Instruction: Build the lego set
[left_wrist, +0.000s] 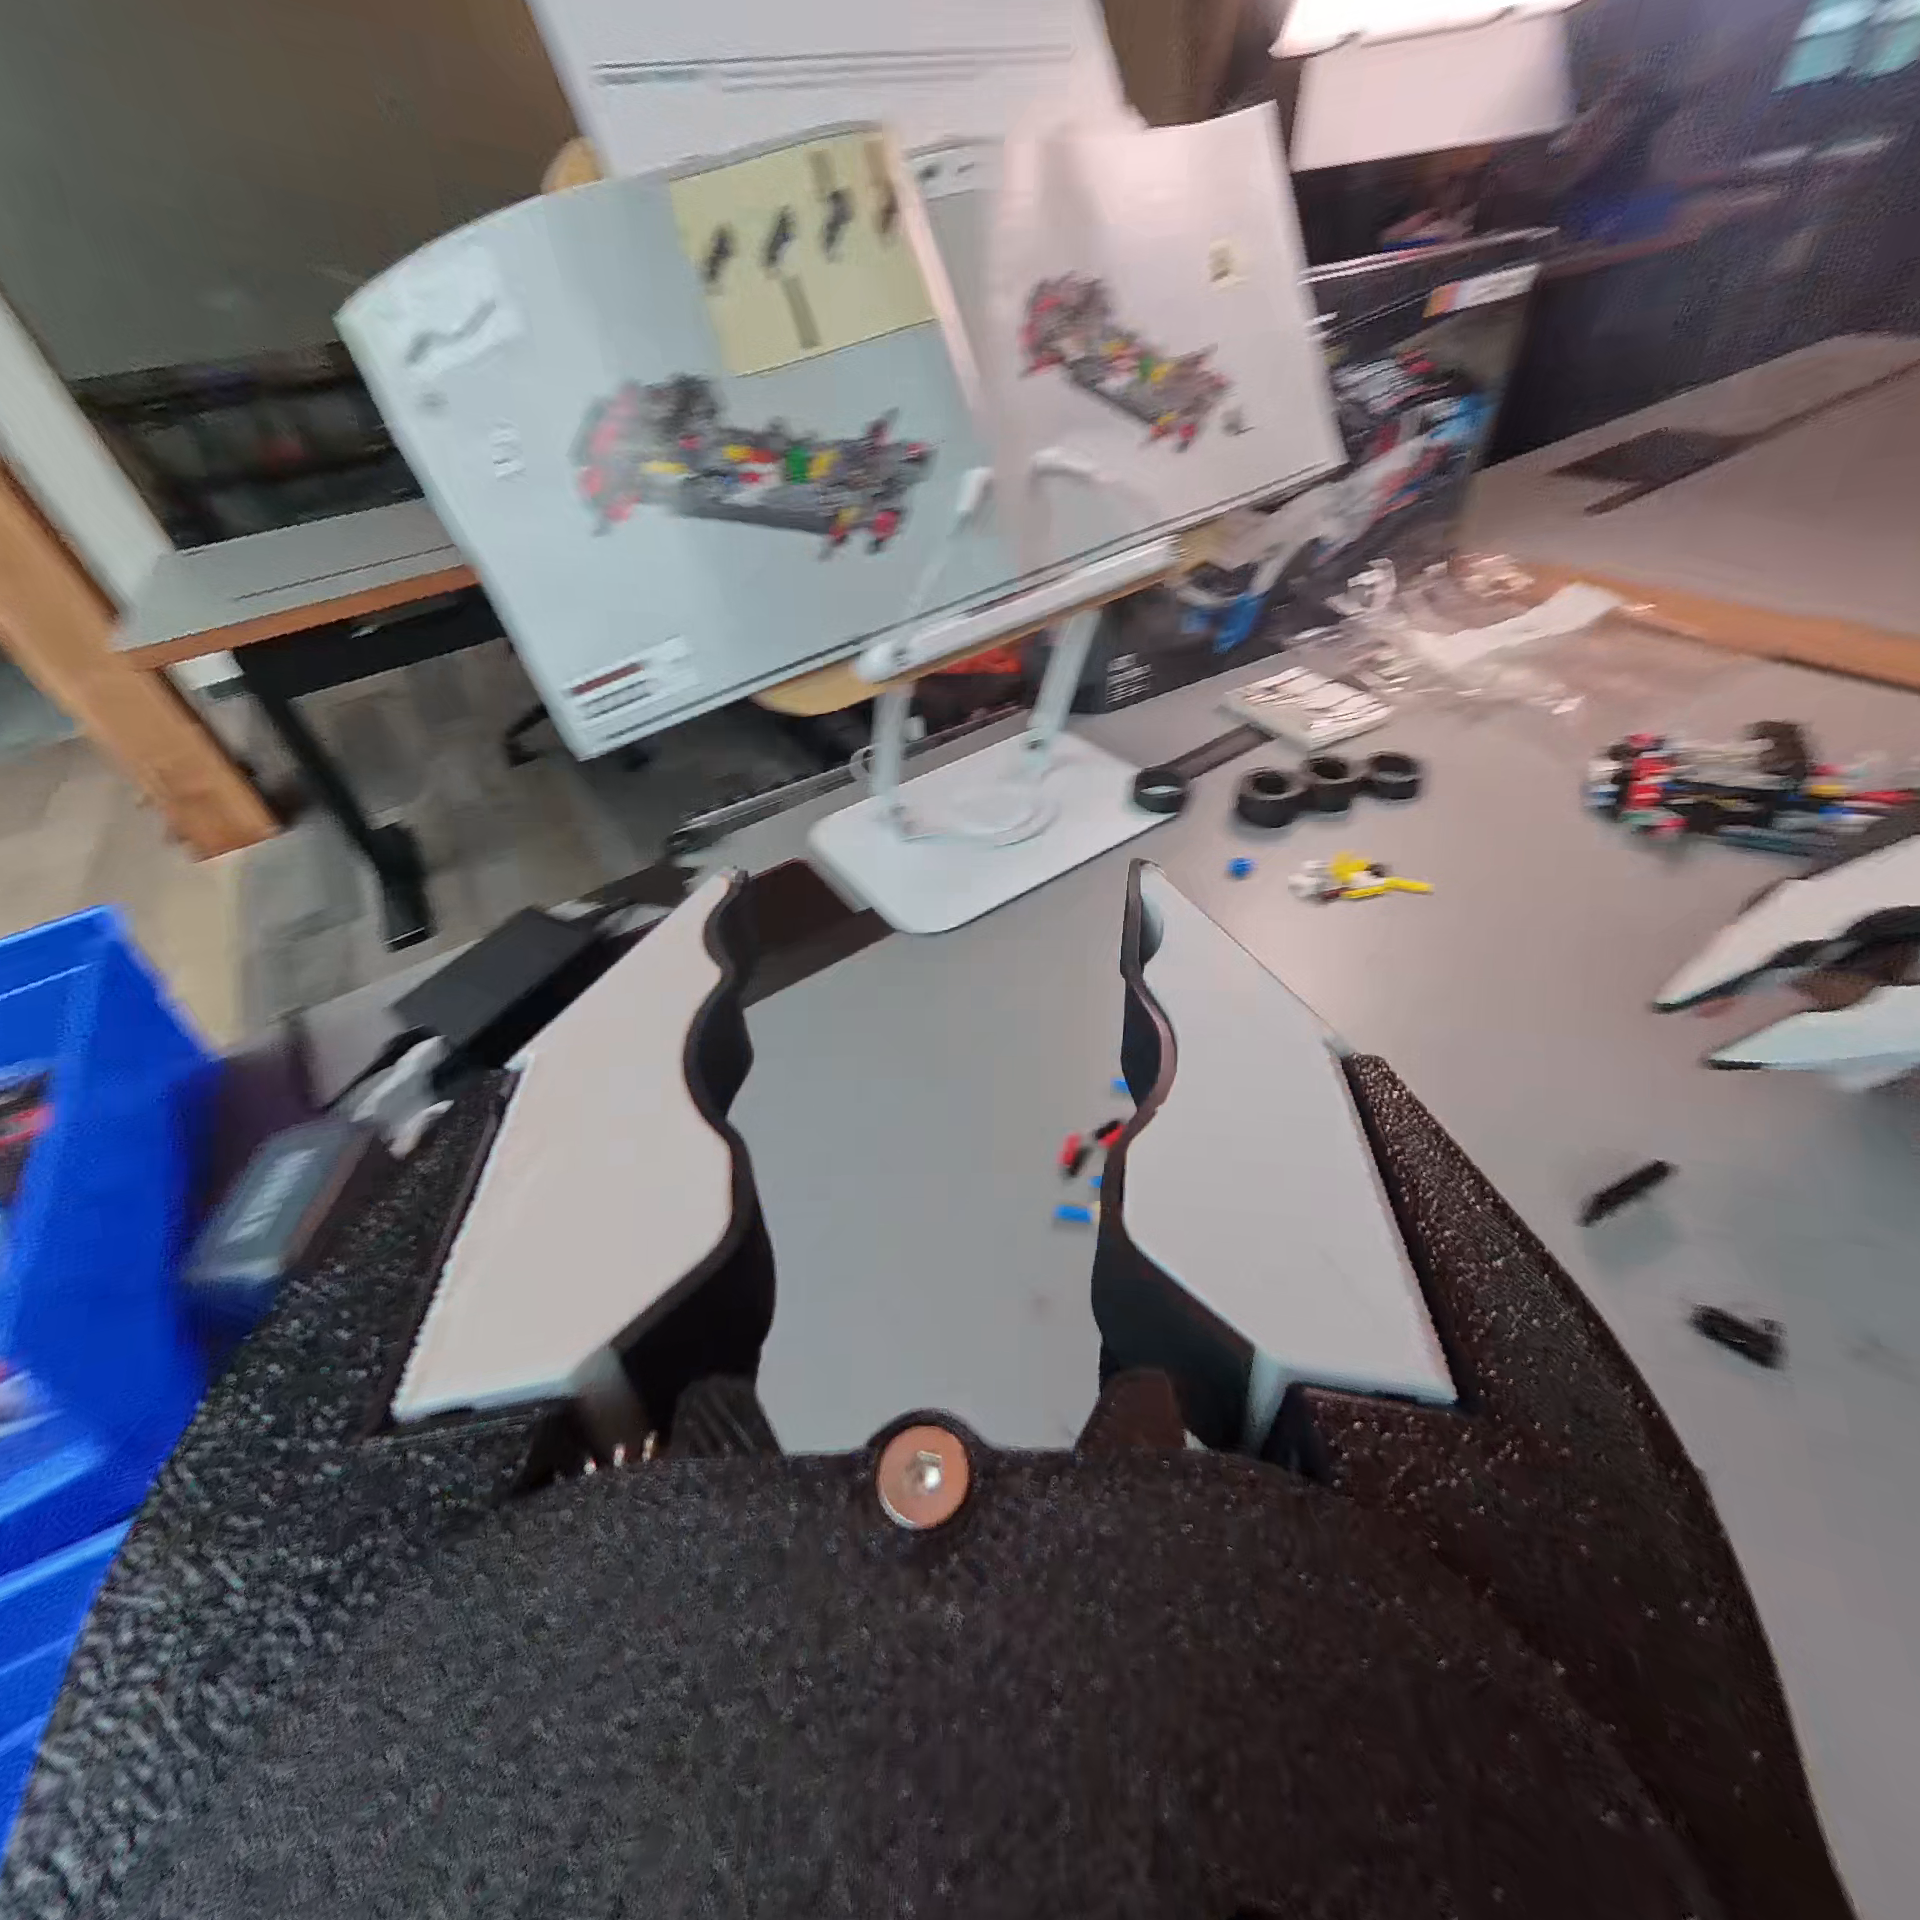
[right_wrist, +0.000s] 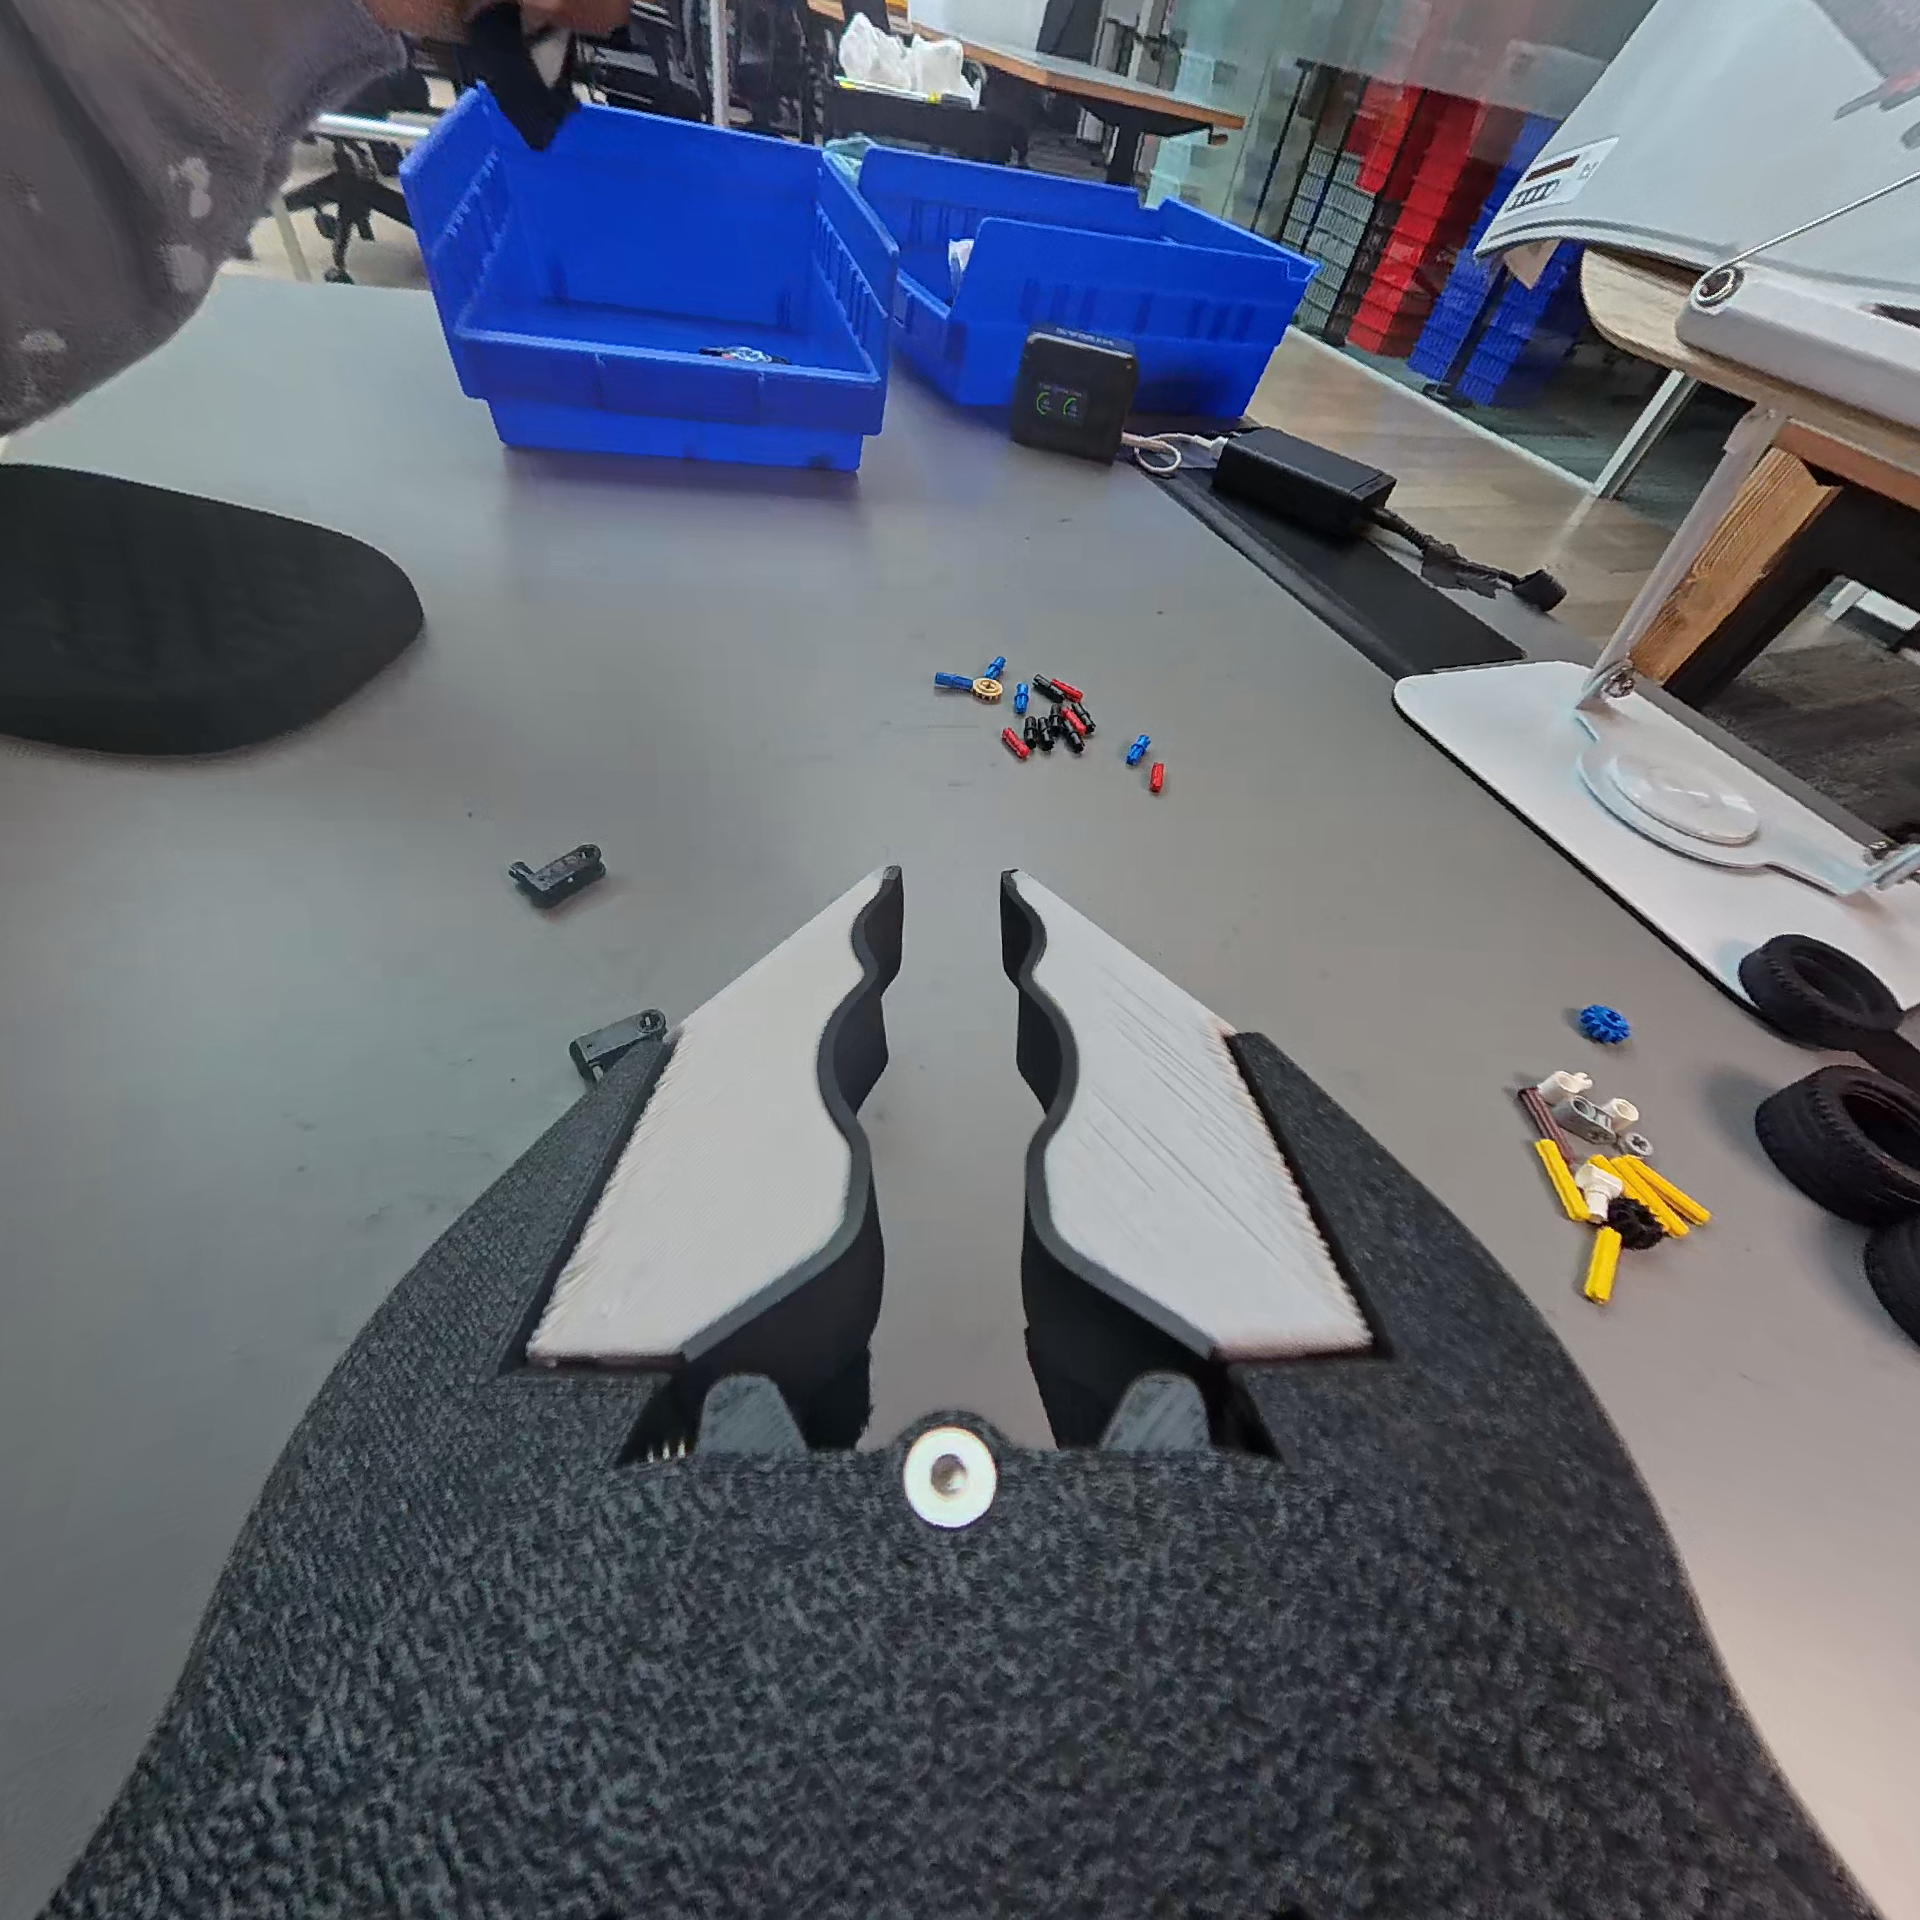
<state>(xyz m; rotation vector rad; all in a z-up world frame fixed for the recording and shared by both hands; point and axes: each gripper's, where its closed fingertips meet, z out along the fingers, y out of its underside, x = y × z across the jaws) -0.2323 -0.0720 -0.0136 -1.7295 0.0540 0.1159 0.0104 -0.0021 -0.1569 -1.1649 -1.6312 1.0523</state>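
My left gripper (left_wrist: 935, 883) is open and empty, held above the grey table (left_wrist: 935, 1195). An open instruction booklet (left_wrist: 727, 436) stands on a white stand beyond it. A partly built lego model (left_wrist: 1745, 790) lies at the far right. Several small red, blue and black pins (right_wrist: 1049, 717) lie ahead of my right gripper (right_wrist: 951, 883), which is narrowly open and empty, low over the table. The pins also show between the left fingers (left_wrist: 1086, 1153). Two black connector pieces (right_wrist: 561, 871) lie left of the right gripper. The right gripper (left_wrist: 1688, 1031) shows at the right edge of the left wrist view.
Yellow axles and light parts (right_wrist: 1610, 1195), a blue gear (right_wrist: 1603, 1023) and black tyres (right_wrist: 1849, 1138) lie to the right. Two blue bins (right_wrist: 665, 301) stand at the back, next to a black device (right_wrist: 1073, 395). The white stand base (right_wrist: 1558, 758) is at the right. A black rounded housing (right_wrist: 156, 613) is at the left. About 30 centimetres separates my left fingertips from my right.
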